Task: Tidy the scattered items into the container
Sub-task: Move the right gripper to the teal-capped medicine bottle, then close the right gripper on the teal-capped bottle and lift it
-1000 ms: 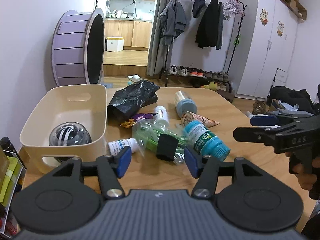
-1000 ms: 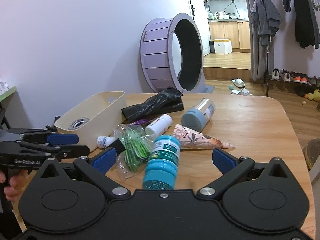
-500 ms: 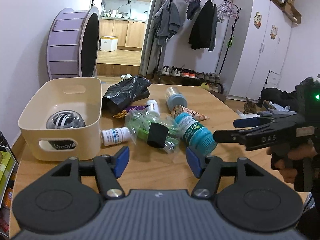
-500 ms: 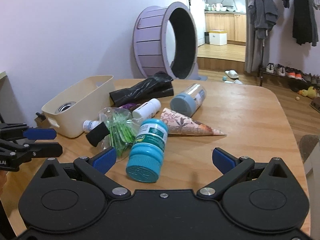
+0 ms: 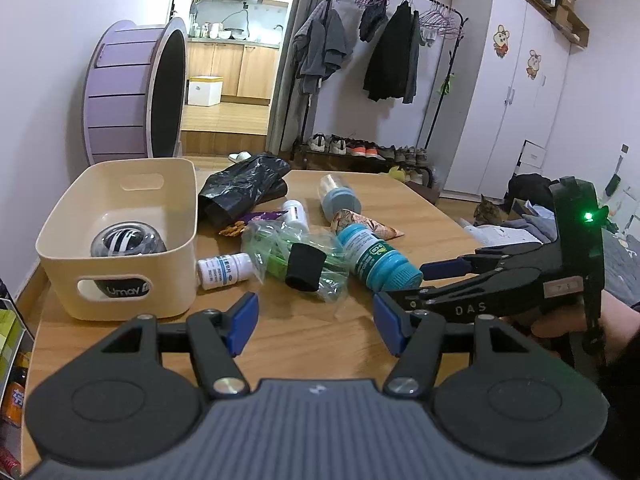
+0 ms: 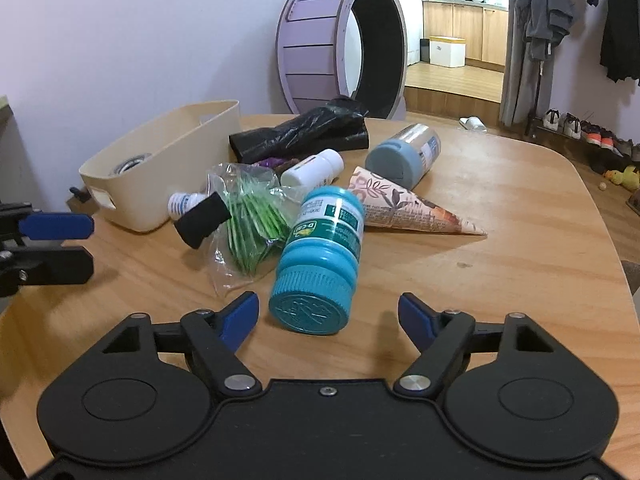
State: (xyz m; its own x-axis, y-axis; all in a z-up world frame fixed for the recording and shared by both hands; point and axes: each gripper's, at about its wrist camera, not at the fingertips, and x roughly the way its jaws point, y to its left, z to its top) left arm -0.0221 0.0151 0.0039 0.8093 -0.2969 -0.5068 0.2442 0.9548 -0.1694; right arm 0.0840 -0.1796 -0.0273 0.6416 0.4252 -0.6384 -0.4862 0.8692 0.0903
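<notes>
A cream container [image 5: 56,268] stands at the table's left with a gyro ball [image 5: 128,240] inside. Beside it lie a small white bottle [image 5: 224,270], a clear bag of green sticks [image 6: 248,216], a black roll [image 5: 304,266], a paper cone [image 6: 400,208] and a teal bottle [image 6: 324,248] on its side. My right gripper [image 6: 328,312] is low over the table. Its jaws are closing around the teal bottle's cap, with a gap at each pad. My left gripper [image 5: 314,312] hovers open in front of the pile, holding nothing.
Behind the pile lie a black plastic bag [image 5: 244,188], a white bottle [image 5: 296,212], a purple snack pack [image 5: 256,220] and a blue-lidded jar [image 5: 340,200]. A purple wheel [image 5: 132,92] stands behind the table. A low shelf [image 5: 12,340] is at the left edge.
My right gripper has come down and in toward the teal bottle, and its jaws have narrowed around the cap. The left gripper has stayed roughly in place.
</notes>
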